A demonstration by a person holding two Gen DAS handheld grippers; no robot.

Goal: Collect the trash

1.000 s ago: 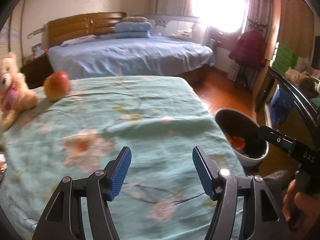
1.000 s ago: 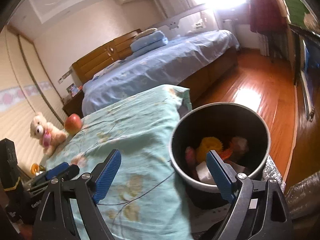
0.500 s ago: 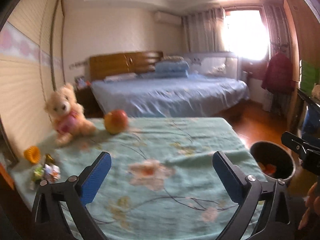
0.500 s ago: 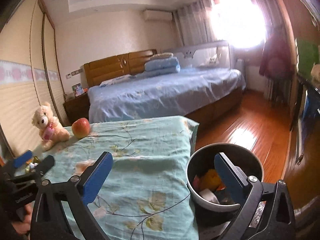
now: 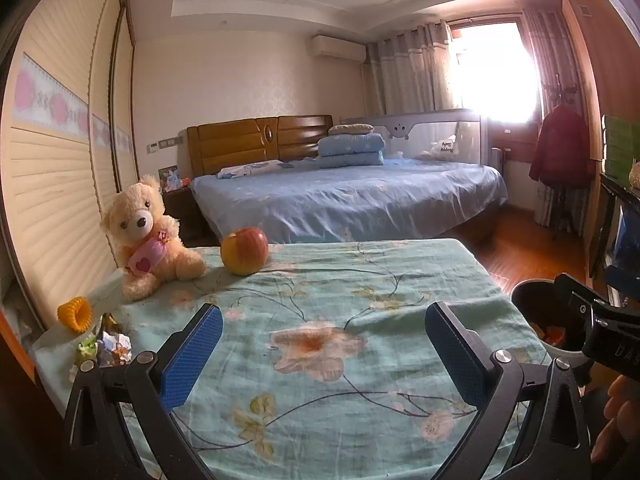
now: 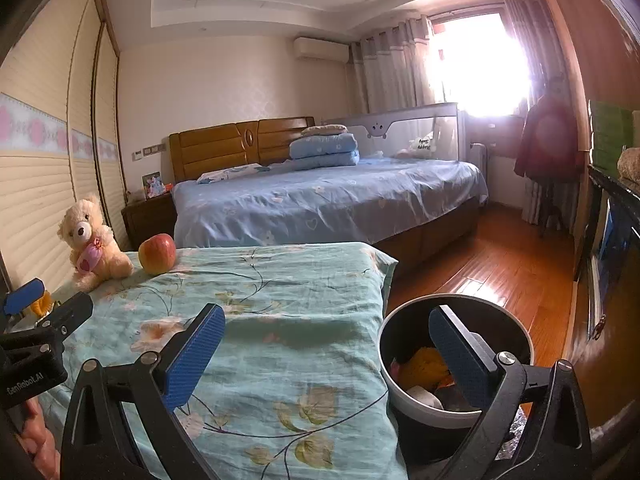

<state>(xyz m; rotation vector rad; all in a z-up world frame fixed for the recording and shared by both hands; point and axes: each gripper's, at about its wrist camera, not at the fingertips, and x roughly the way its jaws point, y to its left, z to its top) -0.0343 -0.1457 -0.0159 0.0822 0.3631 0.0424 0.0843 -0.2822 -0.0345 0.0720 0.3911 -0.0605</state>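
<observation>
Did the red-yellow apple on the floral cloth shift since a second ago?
No. The red-yellow apple sits beside the beige teddy bear as before; only the cameras tilted up.

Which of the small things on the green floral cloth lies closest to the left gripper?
The crumpled wrapper, beside the left gripper. The yellow ring, teddy bear and apple lie farther back.

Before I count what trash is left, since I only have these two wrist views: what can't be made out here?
- Trash bin contents: right wrist view, partly hidden by the right gripper's finger; left wrist view, cut off by the right gripper's body.
- Crumpled wrappers: left wrist view, too small to identify; right wrist view, hidden.
- Orange ring: unclear whether toy or trash.
</observation>
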